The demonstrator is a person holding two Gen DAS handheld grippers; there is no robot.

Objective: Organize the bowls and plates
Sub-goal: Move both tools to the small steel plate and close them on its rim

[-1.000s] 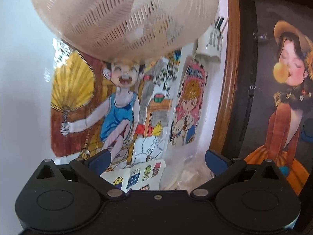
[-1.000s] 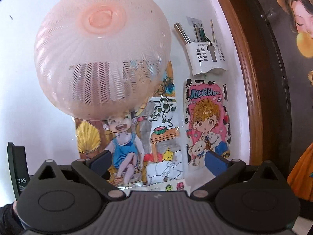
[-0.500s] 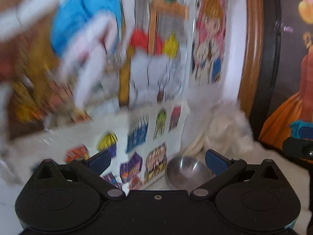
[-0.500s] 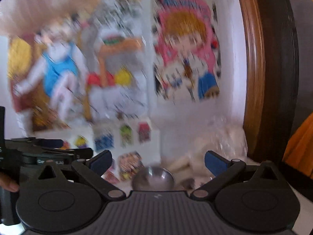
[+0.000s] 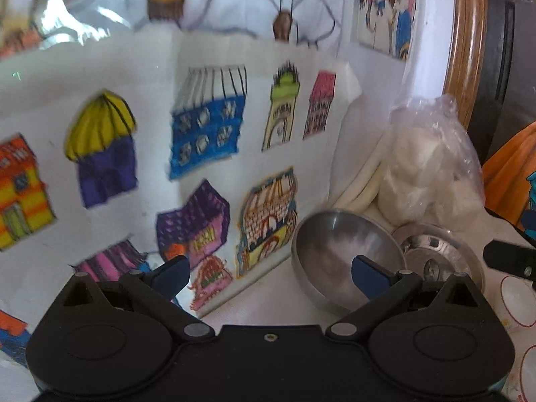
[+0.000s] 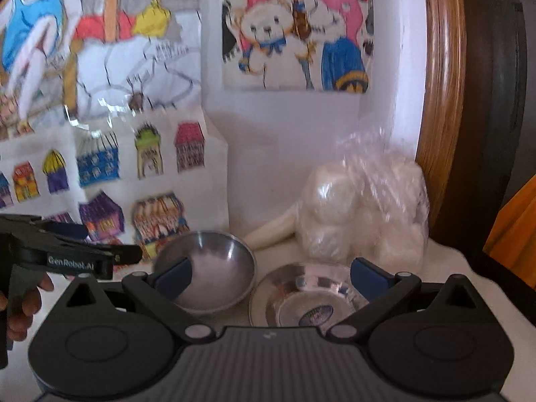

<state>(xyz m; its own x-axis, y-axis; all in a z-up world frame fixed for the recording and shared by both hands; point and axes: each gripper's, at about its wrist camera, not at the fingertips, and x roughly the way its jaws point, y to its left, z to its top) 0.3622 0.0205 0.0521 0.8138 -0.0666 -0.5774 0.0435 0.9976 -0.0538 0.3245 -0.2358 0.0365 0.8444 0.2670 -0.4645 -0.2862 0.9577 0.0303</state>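
The round, matte steel bowl [image 5: 345, 261] sits on the white tabletop [image 5: 268, 305], with a shiny steel plate [image 6: 308, 296] touching its right side. The left gripper [image 5: 269, 269] and right gripper [image 6: 271, 274] both hover spread and empty. Only the left view shows 2 red-rimmed white cups [image 5: 517, 305] right of the plate

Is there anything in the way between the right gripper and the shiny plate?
Nothing visible. The open right gripper has the plate just ahead of its fingertips, on the table. The steel bowl sits to the plate's left.
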